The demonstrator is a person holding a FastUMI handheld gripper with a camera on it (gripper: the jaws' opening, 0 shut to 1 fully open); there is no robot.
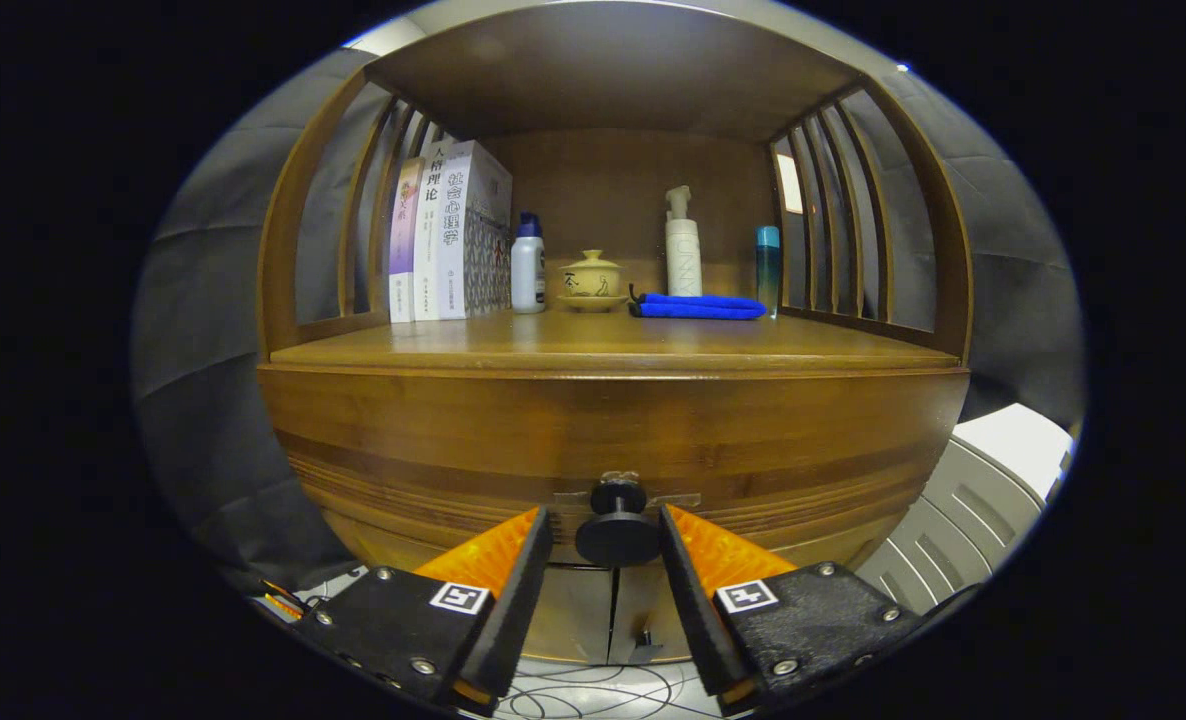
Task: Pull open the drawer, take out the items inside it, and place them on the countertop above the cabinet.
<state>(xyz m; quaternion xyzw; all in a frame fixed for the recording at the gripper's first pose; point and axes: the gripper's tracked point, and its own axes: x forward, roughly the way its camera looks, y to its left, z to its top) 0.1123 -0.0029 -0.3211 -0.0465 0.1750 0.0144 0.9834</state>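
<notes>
Your claw (pixel 605 535) is spread, its two fingers flanking the black knob (pixel 618 525) of the drawer (pixel 613 440) without pressing on it. The drawer front sits flush in the wooden cabinet (pixel 293 300), still closed. On the countertop (pixel 603 340) above it, along the back edge, stand three books (pixel 445 235) at the left corner, then a white bottle (pixel 527 265), a lidded cup on a saucer (pixel 592 280), a pump bottle (pixel 682 245), a folded blue cloth (pixel 698 306) and a teal bottle (pixel 768 268) near the right corner.
</notes>
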